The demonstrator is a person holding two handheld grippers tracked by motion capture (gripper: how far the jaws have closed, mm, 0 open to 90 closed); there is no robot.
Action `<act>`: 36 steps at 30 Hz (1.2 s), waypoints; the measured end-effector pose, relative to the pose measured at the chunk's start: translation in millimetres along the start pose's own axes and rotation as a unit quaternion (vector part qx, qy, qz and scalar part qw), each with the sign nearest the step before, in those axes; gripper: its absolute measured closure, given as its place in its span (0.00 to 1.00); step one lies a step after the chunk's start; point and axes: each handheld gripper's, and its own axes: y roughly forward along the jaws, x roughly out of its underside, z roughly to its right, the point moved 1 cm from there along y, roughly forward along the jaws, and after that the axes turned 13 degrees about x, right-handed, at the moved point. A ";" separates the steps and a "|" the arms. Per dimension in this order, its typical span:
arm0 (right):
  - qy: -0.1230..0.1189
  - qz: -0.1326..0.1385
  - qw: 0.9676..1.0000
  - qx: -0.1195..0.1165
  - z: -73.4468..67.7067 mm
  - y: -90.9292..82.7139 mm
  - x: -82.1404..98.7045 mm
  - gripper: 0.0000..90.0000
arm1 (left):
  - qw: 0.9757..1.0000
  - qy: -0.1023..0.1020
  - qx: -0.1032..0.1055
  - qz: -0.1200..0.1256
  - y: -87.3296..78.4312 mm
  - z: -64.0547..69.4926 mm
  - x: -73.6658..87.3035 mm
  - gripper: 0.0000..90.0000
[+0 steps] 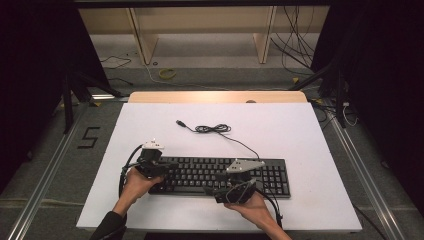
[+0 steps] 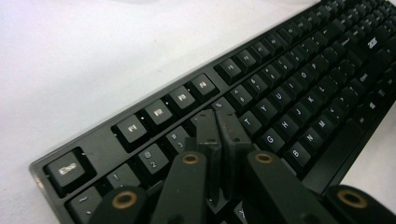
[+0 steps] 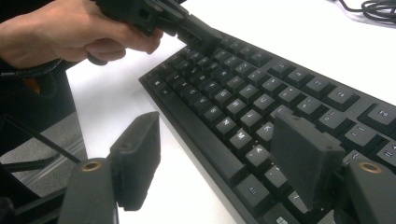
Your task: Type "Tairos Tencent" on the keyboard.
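White table (image 1: 150, 130) bears black keyboard (image 2: 299, 93); "Esc" key (image 2: 67, 170) legible.

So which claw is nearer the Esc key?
Left. The left claw is shut over the number row near the Esc key; the right claw straddles the keyboard's front edge, farther along.

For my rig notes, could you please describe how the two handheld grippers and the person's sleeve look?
Both the left gripper and right gripper are black, each topped by a grey three-cornered plate and trailing a black cable. Flat black fingers pivot on brass-ringed links. One dark sleeve shows.
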 end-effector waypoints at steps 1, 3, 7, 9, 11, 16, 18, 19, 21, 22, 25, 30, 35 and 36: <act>0.000 0.000 1.000 0.000 0.0 0.0 0.0 0.38 | 1.000 0.000 0.000 -0.003 0.8 -0.1 0.2 0.99; 0.000 0.001 1.000 0.000 0.1 -0.2 -0.1 0.38 | 1.000 0.002 -0.001 -0.008 3.0 -0.5 0.8 0.99; 0.001 0.000 1.000 0.000 0.1 -0.1 -0.1 0.38 | 1.000 0.001 -0.005 -0.014 6.2 -1.3 1.8 0.99; 0.001 0.000 1.000 -0.001 -0.1 0.1 0.0 0.38 | 1.000 -0.002 -0.006 -0.017 7.1 -1.7 2.5 0.99; 0.001 -0.001 1.000 -0.001 -0.2 0.1 0.0 0.38 | 1.000 0.001 -0.007 -0.023 8.5 -2.5 3.6 0.99; 0.001 0.000 1.000 0.000 0.2 0.0 -0.1 0.38 | 1.000 -0.006 0.000 -0.019 11.6 -3.5 6.1 0.99; 0.001 0.000 1.000 0.000 0.1 0.1 -0.1 0.38 | 1.000 -0.003 0.001 -0.018 11.3 -3.8 7.0 0.99; 0.001 0.000 1.000 0.000 -0.1 0.2 0.0 0.38 | 1.000 -0.005 0.002 -0.018 11.0 -4.2 7.1 0.99; 0.002 -0.001 1.000 0.000 -0.8 0.7 0.2 0.38 | 1.000 -0.005 0.002 -0.018 10.8 -4.2 7.0 0.99; 0.002 -0.001 1.000 0.000 -0.9 0.9 0.2 0.38 | 1.000 -0.003 0.000 -0.018 10.4 -3.8 6.8 0.99; 0.000 0.000 1.000 0.001 -1.1 1.6 0.3 0.38 | 1.000 -0.004 0.002 -0.013 7.8 -2.5 6.2 0.96; 0.000 -0.001 1.000 0.003 -0.3 2.8 -0.5 0.38 | 1.000 -0.008 0.005 0.001 2.1 -0.8 5.8 0.89; -0.003 -0.001 1.000 0.006 -0.9 4.7 -0.7 0.39 | 1.000 -0.009 0.018 0.018 -3.7 1.7 6.9 0.79; -0.004 -0.002 1.000 0.006 -1.1 4.8 -0.9 0.39 | 0.999 -0.012 0.020 0.023 -4.6 2.5 7.3 0.76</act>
